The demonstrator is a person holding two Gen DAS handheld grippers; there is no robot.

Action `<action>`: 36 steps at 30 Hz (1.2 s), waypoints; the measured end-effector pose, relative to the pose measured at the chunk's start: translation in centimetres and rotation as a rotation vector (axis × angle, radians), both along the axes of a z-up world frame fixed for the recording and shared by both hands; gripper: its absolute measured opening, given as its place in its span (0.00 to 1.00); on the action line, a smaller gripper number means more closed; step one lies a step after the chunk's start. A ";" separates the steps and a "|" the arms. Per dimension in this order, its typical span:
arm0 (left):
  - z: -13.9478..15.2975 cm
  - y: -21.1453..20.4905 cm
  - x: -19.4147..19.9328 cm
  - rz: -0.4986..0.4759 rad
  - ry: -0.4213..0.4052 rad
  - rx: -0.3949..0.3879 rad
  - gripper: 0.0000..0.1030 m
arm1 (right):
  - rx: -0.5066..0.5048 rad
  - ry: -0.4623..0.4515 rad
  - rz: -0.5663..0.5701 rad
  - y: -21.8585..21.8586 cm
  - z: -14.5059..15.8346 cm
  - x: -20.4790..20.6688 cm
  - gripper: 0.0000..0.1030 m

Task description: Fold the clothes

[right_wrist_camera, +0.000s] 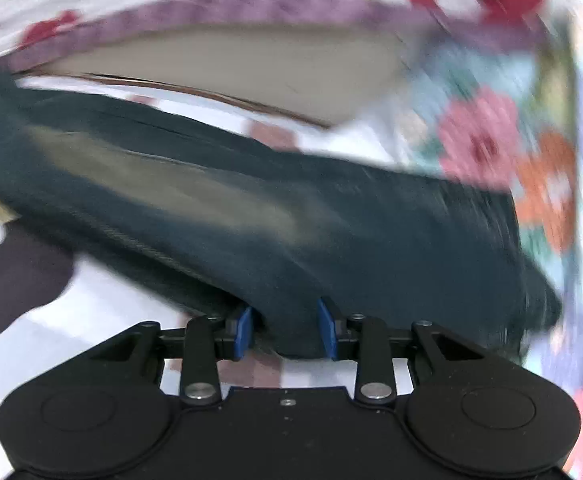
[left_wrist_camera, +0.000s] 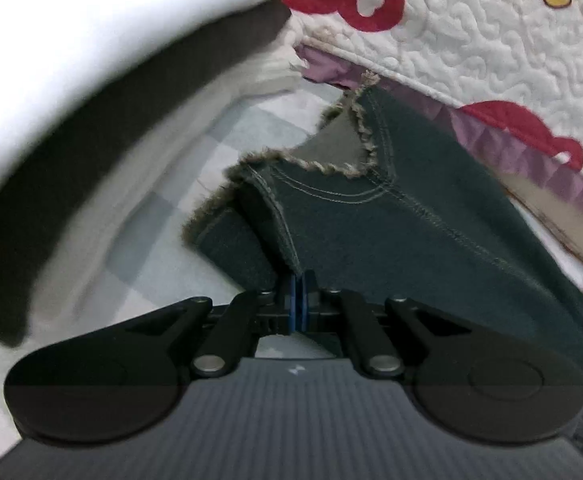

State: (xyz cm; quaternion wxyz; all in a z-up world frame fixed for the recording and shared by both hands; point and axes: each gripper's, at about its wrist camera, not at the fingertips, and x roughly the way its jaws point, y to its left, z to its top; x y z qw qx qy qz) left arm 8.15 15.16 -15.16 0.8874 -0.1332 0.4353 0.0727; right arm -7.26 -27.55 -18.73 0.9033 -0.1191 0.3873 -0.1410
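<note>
A pair of dark blue-green jeans [left_wrist_camera: 391, 216] with frayed hems lies on the checked bed sheet [left_wrist_camera: 163, 216]. In the left wrist view my left gripper [left_wrist_camera: 299, 280] is shut on the edge of a trouser leg near the frayed hem, its blue pads pressed together on the cloth. The right wrist view is blurred by motion. There the jeans [right_wrist_camera: 251, 200] stretch across the middle, and a thick fold of denim sits between the blue pads of my right gripper [right_wrist_camera: 285, 316], which grips it with the jaws partly apart.
A white quilt with red flowers and a purple border [left_wrist_camera: 491, 48] lies behind the jeans. White cloth with a dark band [left_wrist_camera: 51, 60] fills the upper left. A bright floral fabric [right_wrist_camera: 531, 160] lies on the right, and a dark patch [right_wrist_camera: 19, 272] on the left.
</note>
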 end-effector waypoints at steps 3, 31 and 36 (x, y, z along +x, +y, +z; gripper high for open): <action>0.7 0.1 -0.8 0.064 0.009 0.115 0.03 | -0.055 -0.058 0.141 0.8 3.5 -0.7 0.40; -1.5 -13.7 2.0 -0.575 -0.052 -0.425 0.25 | 0.085 0.358 0.792 6.1 4.6 26.2 0.09; -2.4 -15.2 1.6 -0.655 -0.068 -0.407 0.25 | 0.043 0.335 0.758 6.0 2.9 26.2 0.10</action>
